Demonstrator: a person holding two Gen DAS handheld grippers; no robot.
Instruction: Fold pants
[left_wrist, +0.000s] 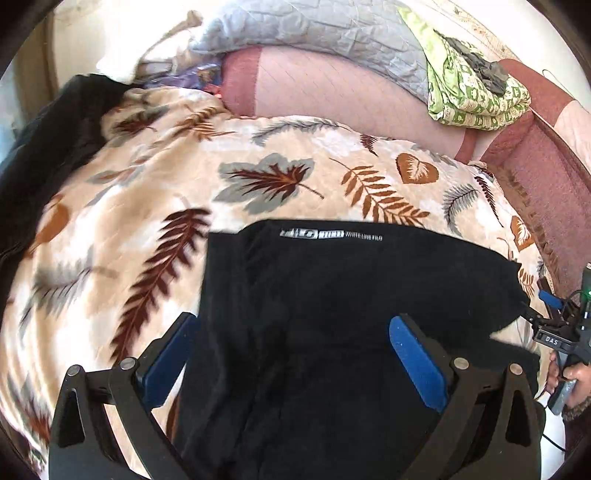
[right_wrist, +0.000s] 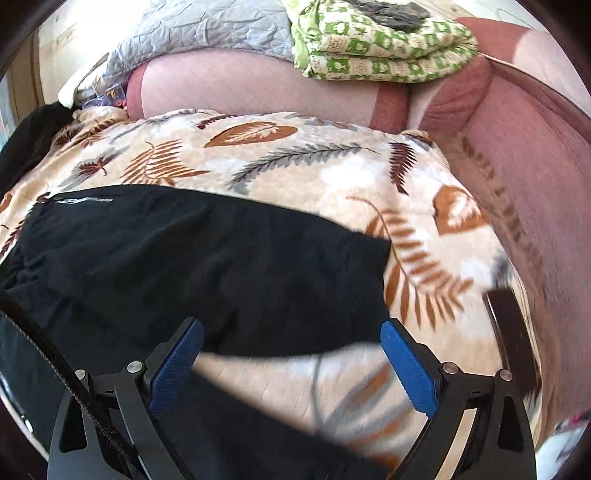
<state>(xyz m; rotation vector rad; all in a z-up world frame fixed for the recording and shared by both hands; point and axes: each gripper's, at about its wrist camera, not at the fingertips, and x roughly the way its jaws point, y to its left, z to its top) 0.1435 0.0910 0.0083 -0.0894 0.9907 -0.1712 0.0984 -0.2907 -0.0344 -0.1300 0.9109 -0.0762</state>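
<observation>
- The black pants (left_wrist: 332, 314) are seen spread on a leaf-patterned blanket (left_wrist: 258, 177) in the lower middle of the left wrist view, with a white printed label (left_wrist: 328, 235) along their upper edge.
- The left gripper (left_wrist: 295, 365) is held wide open over the fabric at the bottom of the frame; nothing is clamped between its blue pads (left_wrist: 417, 362) (the cloth merely lies beneath them).
- The right gripper (right_wrist: 291, 365) is likewise shown spread wide at the bottom of the right wrist view, gripping nothing, above the lower right edge of the pants (right_wrist: 207, 266), where blanket (right_wrist: 332, 166) is exposed.
- The two open grippers are judged to be poised for picking up an edge, so that one part can be folded over another.
- In the upper right of the left wrist view a folded green patterned cloth (left_wrist: 476, 96) is rested on a pink cushion (left_wrist: 332, 92), well apart from the pants.
- Motion blur is noted in the lower part of both views, so the exact edge cannot be told.
</observation>
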